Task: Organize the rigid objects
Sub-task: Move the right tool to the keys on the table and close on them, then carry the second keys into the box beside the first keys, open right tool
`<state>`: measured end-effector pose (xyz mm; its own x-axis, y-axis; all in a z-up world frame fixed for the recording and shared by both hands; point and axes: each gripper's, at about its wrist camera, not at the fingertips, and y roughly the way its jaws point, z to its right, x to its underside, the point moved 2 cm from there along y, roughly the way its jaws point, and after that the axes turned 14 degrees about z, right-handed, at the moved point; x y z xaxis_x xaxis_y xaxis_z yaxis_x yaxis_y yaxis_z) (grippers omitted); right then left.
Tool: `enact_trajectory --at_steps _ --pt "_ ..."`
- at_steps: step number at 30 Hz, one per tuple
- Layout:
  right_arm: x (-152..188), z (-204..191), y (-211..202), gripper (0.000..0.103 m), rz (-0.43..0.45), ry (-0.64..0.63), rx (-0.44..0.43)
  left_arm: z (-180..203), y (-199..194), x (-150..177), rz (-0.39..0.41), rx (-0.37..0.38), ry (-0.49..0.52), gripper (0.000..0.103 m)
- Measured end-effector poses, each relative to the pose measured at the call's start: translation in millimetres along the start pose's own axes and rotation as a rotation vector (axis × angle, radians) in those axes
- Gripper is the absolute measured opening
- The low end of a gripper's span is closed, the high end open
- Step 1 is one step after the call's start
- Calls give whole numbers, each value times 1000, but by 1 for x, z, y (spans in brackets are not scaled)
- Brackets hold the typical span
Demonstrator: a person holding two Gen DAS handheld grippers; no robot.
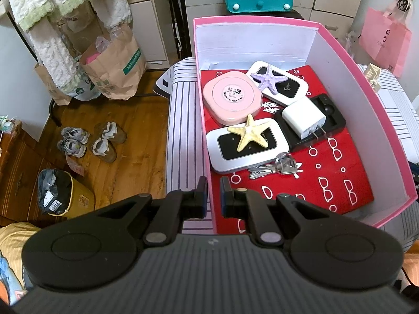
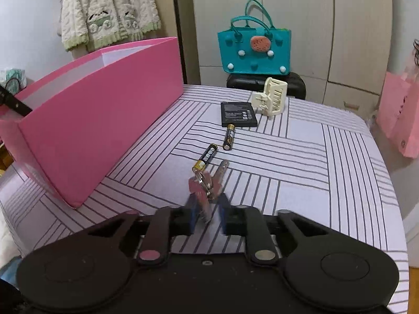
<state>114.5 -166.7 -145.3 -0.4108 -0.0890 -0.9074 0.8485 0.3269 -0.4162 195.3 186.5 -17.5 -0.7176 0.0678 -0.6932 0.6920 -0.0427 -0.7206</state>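
Observation:
A pink box with white inner walls stands on the striped table; it also shows in the right wrist view. Inside lie a pink round case, two white pocket routers, a purple starfish, a yellow starfish, a white charger on a black tray, and a key bunch. My left gripper is nearly shut and empty, straddling the box's near left wall. My right gripper is shut on a red-tagged key bunch above the table.
On the striped table lie two AA batteries, a flat black battery and a cream toy piano. A teal bag stands behind. Paper bags and shoes sit on the wooden floor at left.

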Motion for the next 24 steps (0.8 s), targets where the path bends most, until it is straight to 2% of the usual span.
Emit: enact_trajectory --at_steps 4,8,10,12,20,24 --pt "-2 0 5 38 9 -13 -4 0 0 0 0 -1 0 9" --pt "-2 0 11 39 31 -27 -12 0 0 0 0 -2 0 9" --pt "-4 0 12 22 39 -31 -26 0 0 1 -1 -3 2 9" --pt "-7 5 11 17 49 -1 -36 1 0 1 -2 -3 4 9" --pt "-14 22 13 12 49 155 -38 1 -4 3 5 -5 24 9" --pt "-24 24 9 12 55 171 -41 2 -7 3 21 -5 37 7"
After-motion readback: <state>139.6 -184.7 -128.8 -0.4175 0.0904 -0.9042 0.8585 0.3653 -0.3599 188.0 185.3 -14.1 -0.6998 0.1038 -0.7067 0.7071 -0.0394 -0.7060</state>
